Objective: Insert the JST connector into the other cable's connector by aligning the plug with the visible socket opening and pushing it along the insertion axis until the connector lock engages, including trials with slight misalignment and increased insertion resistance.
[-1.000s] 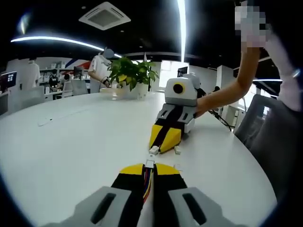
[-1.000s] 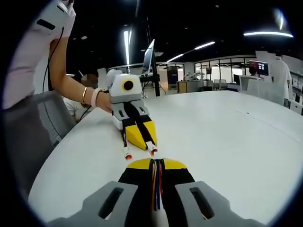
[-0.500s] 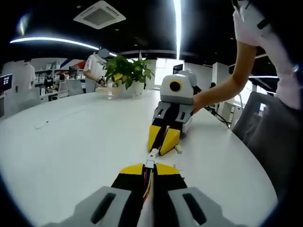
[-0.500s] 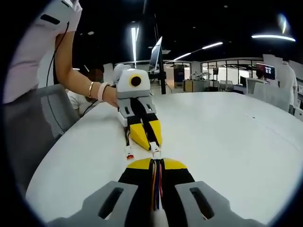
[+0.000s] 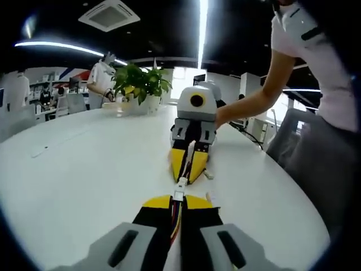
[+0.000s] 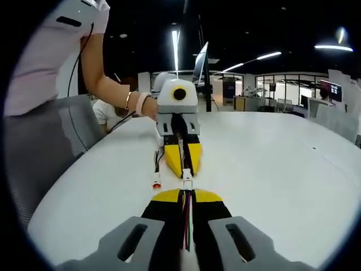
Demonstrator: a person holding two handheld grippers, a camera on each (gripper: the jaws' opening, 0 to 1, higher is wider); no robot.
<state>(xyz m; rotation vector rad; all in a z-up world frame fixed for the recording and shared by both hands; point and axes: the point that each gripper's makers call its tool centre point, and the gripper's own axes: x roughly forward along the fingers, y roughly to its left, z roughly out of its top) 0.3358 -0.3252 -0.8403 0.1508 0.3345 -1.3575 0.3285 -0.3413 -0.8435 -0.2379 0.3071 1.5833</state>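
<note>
1. Left gripper [image 5: 176,199] pinches the multicoloured wire cable; small white plug [image 5: 179,195] at its tips.
2. Right gripper [image 6: 186,193] pinches its own cable, white socket connector [image 6: 186,184] meeting nose-to-nose over the white table [image 6: 271,164].
3. Risk: slight tilt jams the plug, lock never engages.

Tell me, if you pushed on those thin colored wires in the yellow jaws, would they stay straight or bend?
They would probably bend. The colored wires are thin, separate strands, so likely floppy, which may be why the right gripper clamps close to the white connector. The loose connector dangling beside it suggests such cables are very light.
</note>
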